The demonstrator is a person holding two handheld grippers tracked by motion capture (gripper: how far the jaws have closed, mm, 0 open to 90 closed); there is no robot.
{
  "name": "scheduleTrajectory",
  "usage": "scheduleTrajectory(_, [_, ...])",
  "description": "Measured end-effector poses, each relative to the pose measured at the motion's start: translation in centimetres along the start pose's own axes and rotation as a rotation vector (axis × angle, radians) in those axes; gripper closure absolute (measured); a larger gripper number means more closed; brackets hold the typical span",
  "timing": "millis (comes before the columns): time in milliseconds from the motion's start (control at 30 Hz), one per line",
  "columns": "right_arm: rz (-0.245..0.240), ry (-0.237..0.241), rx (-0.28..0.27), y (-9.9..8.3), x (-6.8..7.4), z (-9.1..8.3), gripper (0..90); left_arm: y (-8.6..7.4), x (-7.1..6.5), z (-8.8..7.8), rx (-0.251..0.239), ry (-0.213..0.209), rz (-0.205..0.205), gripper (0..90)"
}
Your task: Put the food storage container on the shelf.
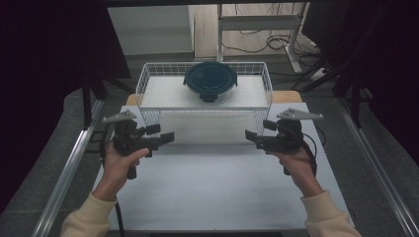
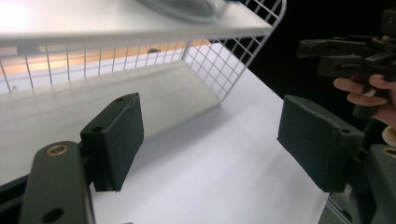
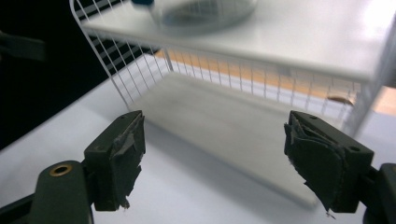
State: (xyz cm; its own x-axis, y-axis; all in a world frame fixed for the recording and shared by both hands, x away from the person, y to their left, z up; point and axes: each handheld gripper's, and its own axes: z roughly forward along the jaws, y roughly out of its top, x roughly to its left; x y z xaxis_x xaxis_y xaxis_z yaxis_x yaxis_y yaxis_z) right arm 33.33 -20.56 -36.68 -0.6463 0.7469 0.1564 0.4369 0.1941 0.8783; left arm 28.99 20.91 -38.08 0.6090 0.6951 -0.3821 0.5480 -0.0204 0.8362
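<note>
counter (image 1: 217, 182), white, carrying a white wire shelf rack (image 1: 148, 81) at its far edge. on the rack's top shelf we record one round container with a dark blue lid (image 1: 210, 79), roughly centred. left hand-held gripper (image 1: 166, 134) held above the counter in front of the rack's left end, jaws pointing inward; in the left gripper view we see its pads (image 2: 114, 140) spread wide with nothing between them. right hand-held gripper (image 1: 256, 132) opposite, in front of the rack's right end, likewise gaping and empty; we note its pads (image 3: 122, 156) are frayed. both well apart from the container.
</note>
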Motion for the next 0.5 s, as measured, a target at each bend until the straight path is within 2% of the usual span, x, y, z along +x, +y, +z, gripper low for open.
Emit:
scheduleTrajectory(33, [0.000,0.000,0.000,0.0,0.0,0.0,20.4,0.0,0.0,0.0,0.000,0.000,0.000,22.1])
scheduleTrajectory(67, [-0.014,0.002,0.013,-1.7,0.0,-0.6,20.9,-1.6,-0.2,-0.1,0.008,0.027,0.029,22.1])
scheduleTrajectory(100, [-0.020,0.002,0.021,-2.3,0.0,-0.7,20.9,-2.5,-0.3,-0.1,0.014,0.066,0.051,22.2])
scheduleTrajectory(133, [-0.029,0.002,0.034,-3.1,0.0,-0.9,20.9,-3.4,-0.3,0.0,0.023,0.096,0.066,22.5])
scheduleTrajectory(167, [-0.036,-0.001,0.046,-3.9,0.0,-1.0,20.9,-4.3,-0.2,0.2,0.034,0.106,0.068,22.8])
scheduleTrajectory(333, [-0.027,0.008,0.094,-8.0,-0.1,-1.4,20.9,-8.8,0.5,1.2,0.124,0.113,0.052,24.8])
scheduleTrajectory(367, [-0.027,0.008,0.094,-8.0,-0.1,-1.4,20.9,-8.8,0.5,1.2,0.124,0.113,0.052,24.8])
scheduleTrajectory(400, [-0.033,-0.005,0.113,-9.8,-0.3,-1.4,20.9,-10.1,0.7,1.5,0.165,0.109,0.044,24.6])
scheduleTrajectory(433, [-0.033,-0.005,0.113,-9.8,-0.3,-1.4,20.9,-10.1,0.7,1.5,0.165,0.109,0.044,24.7])
scheduleTrajectory(467, [-0.029,-0.017,0.128,-11.2,-0.4,-1.3,21.2,-11.1,0.9,1.6,0.178,0.119,0.026,24.8])
scheduleTrajectory(500, [-0.029,-0.017,0.128,-11.2,-0.4,-1.3,21.2,-11.1,0.9,1.6,0.178,0.119,0.026,24.8])
